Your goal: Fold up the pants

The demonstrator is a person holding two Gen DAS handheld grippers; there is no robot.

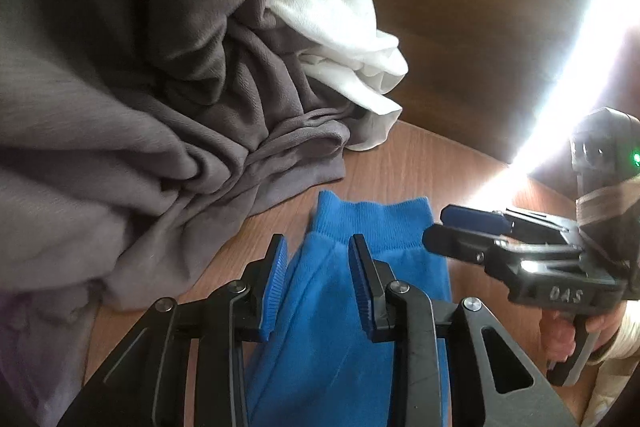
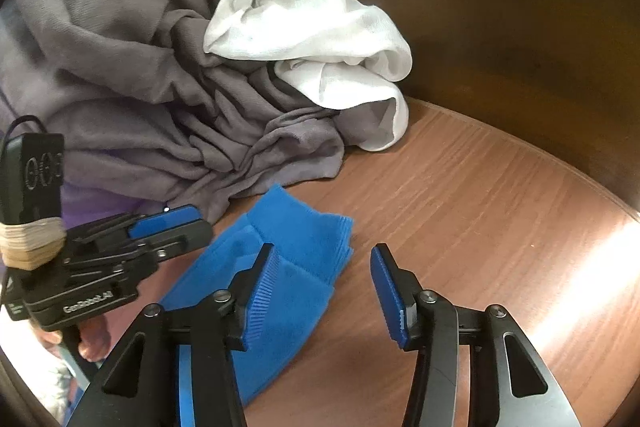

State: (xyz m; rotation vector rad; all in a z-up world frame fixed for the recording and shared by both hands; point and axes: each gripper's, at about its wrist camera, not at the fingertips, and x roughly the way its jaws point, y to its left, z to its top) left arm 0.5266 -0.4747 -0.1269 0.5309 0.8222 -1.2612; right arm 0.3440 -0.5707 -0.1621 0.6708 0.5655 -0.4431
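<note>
Two hand-held grippers hover over the bright blue fleece pants [image 2: 256, 291] on a wood-grain tabletop [image 2: 480, 211], just in front of a crumpled grey and white laundry heap [image 2: 168, 99]. Left gripper [image 1: 318, 247] and right gripper [image 2: 324, 259] both stand spread, pinching nothing. Next, likely, each must pinch the ribbed cuffs. No containers show.
</note>
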